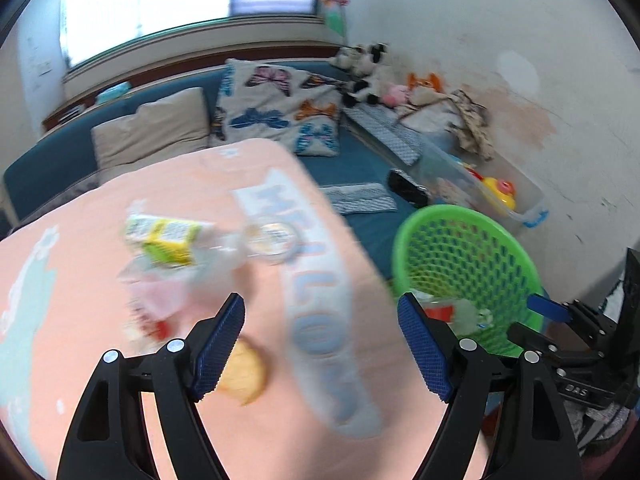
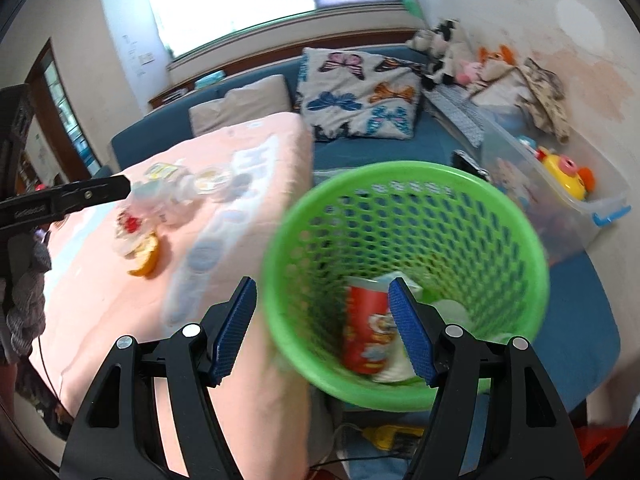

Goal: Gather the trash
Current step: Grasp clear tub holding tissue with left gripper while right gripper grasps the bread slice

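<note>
A butterfly-print pillow (image 1: 276, 110) leans upright on the blue sofa (image 1: 360, 160), with a beige cushion (image 1: 154, 130) just beside it. Plush toys (image 1: 366, 68) sit in the sofa's far corner, and a clear storage bin (image 2: 560, 196) holding a yellow toy (image 2: 564, 176) rests along its wall side.

Bright green mesh basket (image 2: 404, 216), and a red printed can (image 2: 366, 328) lies inside it. Peach-pink blanket (image 1: 180, 184) carries pale blue lettering, with a yellow-green carton (image 1: 166, 240) on top. Behind, a white pillow (image 1: 276, 108) shows blue, orange and pink butterflies.

Black tongs (image 1: 320, 344), blue ribbed pads (image 1: 218, 350)
</note>
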Tool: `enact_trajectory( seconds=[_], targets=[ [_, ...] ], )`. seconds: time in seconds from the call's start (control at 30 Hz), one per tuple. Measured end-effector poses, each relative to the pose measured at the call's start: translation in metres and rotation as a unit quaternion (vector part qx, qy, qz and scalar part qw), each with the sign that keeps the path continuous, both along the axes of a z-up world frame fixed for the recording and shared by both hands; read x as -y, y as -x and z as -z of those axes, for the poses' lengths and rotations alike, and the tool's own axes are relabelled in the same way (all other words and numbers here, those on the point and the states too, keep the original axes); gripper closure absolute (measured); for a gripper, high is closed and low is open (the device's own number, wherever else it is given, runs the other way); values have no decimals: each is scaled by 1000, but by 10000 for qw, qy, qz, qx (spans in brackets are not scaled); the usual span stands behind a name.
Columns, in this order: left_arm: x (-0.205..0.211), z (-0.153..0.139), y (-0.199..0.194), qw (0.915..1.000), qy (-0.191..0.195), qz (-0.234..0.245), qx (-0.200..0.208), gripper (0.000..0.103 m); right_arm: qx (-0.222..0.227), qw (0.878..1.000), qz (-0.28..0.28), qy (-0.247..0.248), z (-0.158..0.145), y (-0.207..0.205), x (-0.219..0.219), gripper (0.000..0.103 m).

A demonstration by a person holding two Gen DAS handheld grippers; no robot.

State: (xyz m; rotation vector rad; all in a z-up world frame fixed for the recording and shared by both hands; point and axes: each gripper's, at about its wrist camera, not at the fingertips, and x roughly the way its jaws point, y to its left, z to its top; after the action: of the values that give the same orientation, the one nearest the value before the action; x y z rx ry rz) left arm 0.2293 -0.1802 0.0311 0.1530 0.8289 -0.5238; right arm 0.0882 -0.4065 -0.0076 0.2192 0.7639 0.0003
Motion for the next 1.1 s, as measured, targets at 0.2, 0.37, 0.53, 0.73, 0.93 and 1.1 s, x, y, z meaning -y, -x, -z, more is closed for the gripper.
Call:
enact_trajectory(
  seconds=[0.2,0.37,0.53,0.73,0.93,1.1],
  targets=[
    [-59,2,-15,9984,-57,-558,8,27,-24,9989,-467,30,-1,-15,-42,34],
    [-101,8,-24,9956,-108,-929,-54,31,-87,9961,-877,24,1,-33,-82,34],
    [-134,20,-32,9932,-159,-1147,-144,35,-167,9922,-1234,64,5,-47,-117,34],
    [-158,31,-36,9911,-159,-1294,-257,37,-283,9862,-1628,129,14,-70,-158,34],
    [-172,39,-44,9899,-122,-1371,-339,37,-398,9815,-1860,218,26,-93,-186,34],
    [-178,45,-49,9898,-72,-1360,-408,38,-512,9792,-1951,228,40,-113,-200,34]
  ],
)
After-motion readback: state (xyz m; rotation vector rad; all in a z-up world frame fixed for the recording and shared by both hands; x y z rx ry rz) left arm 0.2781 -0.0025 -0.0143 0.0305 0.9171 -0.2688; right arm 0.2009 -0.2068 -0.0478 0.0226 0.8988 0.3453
